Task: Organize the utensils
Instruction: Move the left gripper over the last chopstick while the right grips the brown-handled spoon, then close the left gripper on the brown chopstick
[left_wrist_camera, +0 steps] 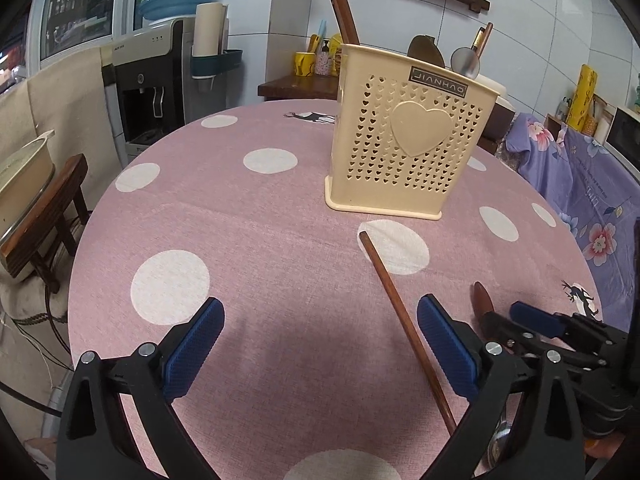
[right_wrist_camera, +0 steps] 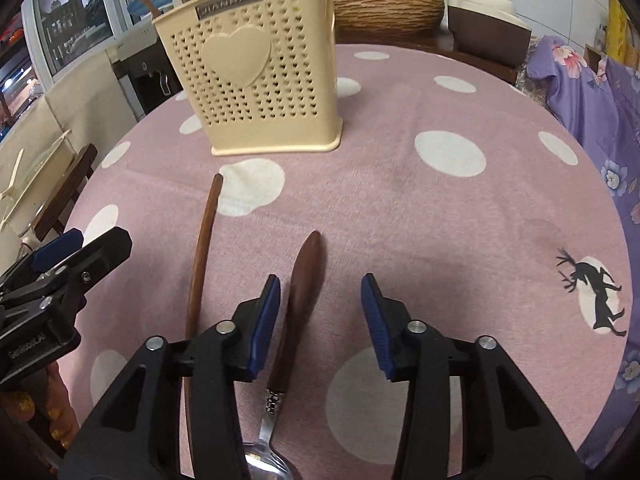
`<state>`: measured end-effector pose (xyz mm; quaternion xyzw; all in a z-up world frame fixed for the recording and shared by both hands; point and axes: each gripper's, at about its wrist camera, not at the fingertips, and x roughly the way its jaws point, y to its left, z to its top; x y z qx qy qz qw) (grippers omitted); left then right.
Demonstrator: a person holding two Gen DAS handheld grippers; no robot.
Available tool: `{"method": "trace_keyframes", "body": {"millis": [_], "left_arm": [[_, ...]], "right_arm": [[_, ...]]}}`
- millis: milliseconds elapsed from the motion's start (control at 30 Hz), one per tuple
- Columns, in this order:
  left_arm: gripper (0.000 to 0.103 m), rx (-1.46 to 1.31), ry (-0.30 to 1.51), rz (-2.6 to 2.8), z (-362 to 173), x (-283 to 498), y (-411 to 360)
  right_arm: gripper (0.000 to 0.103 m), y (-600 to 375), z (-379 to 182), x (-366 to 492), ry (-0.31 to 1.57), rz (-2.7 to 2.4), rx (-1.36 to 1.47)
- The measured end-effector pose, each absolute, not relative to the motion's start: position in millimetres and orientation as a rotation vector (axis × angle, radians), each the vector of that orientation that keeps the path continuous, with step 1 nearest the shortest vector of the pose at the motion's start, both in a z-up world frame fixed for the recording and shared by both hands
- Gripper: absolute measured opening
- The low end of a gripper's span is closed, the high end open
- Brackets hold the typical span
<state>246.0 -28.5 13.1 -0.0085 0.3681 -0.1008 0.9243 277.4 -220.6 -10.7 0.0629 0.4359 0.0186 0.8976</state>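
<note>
A cream utensil holder with heart holes stands upright on the pink dotted table; it also shows in the right wrist view, with several utensils standing in it. A long brown wooden stick lies on the cloth, beside my left gripper's right finger. A spoon with a brown wooden handle lies between the fingers of my right gripper, nearer the left pad. Both grippers are open and empty. My left gripper hovers low over bare cloth. The stick also shows in the right wrist view.
A water dispenser stands behind the table at the left. A wooden stool with a pot is at the left edge. A purple floral cloth covers furniture at the right. A woven basket sits behind the holder.
</note>
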Motion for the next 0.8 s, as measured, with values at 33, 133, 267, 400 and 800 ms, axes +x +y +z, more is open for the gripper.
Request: {"method": "trace_keyframes", "body": {"millis": [33,133,267,400,800], "left_arm": [[0.095,-0.015,0.756,-0.204,12,246,-28],[0.092,-0.019,0.765,-0.204,10,248,-28],[0.084,-0.021,0.776,-0.205,8,251,-29],[0.077,-0.015,0.796,-0.223,7,255,-34],[0.047,0.086,0.868,-0.297,1,282,-82]], "right_arm": [[0.039,-219,-12,278,0.896,0.03,0.124],[0.035,-216,-14,281,0.898,0.01,0.112],[0.022,-211,-13,284,0.9,-0.001,0.083],[0.019,-214,-13,286,0.9,0.015,0.103],[0.017,-245,-3,280,0.866,-0.043,0.121]]}}
